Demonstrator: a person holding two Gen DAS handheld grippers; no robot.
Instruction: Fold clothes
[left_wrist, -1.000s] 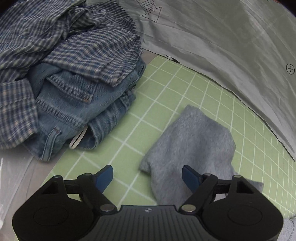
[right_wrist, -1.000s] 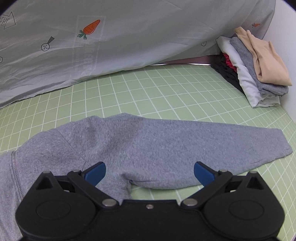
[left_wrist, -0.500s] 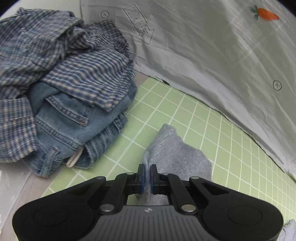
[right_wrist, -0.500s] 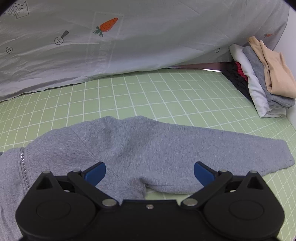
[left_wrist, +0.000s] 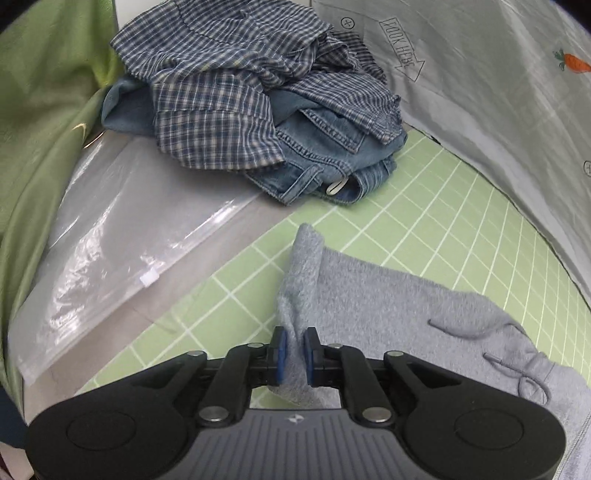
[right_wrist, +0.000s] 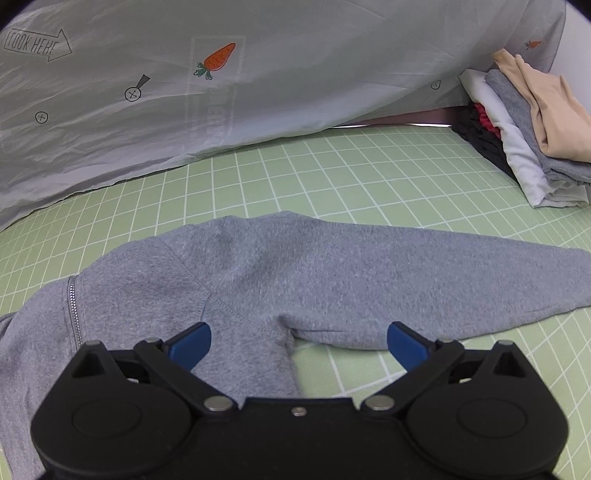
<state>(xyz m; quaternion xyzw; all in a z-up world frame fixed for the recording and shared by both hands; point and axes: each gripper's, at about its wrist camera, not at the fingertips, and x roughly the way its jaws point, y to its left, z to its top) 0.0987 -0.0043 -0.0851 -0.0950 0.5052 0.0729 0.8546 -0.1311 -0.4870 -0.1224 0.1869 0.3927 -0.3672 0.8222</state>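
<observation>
Left gripper: the left gripper (left_wrist: 294, 356) points steeply down at the mat, its blue pads nearly together with a bunched fold of grey fabric pinched between them; the jaws are opening slightly, yet the cloth is still caught between the pads.
Right gripper: the right gripper (right_wrist: 298, 341) stands wide open above the garment, its blue pads well apart on either side of the armpit seam, gripping nothing.
Grey hoodie: the grey hoodie (right_wrist: 258, 273) lies spread on the green grid mat (right_wrist: 332, 177), zipper (right_wrist: 74, 314) toward the left of the right wrist view, one sleeve stretched flat out to the right.
Held sleeve: in the left wrist view the other sleeve (left_wrist: 306, 266) rises from the mat into the pads, its cuff end pointing toward the pile of jeans; the drawstrings (left_wrist: 517, 362) lie loose on the body to the right.
Unfolded pile: a blue plaid shirt (left_wrist: 229, 85) sits heaped on denim jeans (left_wrist: 325, 155) at the mat's far corner.
Folded stack: folded clothes (right_wrist: 524, 129), beige on top, stand at the far right edge of the mat.
Backdrop: a grey printed sheet (right_wrist: 221, 92) with a carrot hangs behind the mat.
Beside the mat: a clear zip bag (left_wrist: 110, 236) lies flat next to a green cloth (left_wrist: 33, 110).
</observation>
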